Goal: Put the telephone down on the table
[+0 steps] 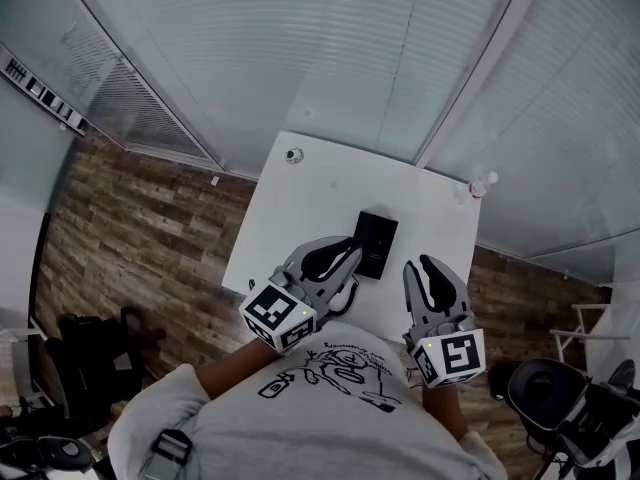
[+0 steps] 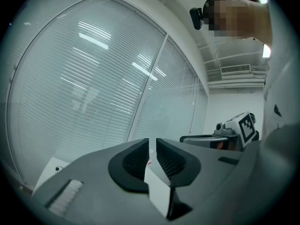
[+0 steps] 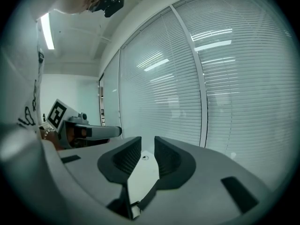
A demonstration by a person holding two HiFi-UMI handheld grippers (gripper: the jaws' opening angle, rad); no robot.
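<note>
telephone (image 1: 377, 244) on table (image 1: 300, 208), maybe bottle (image 1: 483, 184) beyond

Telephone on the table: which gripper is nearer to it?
Left. The left gripper is right beside the telephone, at its left edge; the right gripper is off its right side, a gap apart.

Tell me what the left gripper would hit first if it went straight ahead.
Probably the window blinds: the left gripper, shut and empty, aims over the table, and nothing nearer shows in its line. Depth is unclear.
</note>
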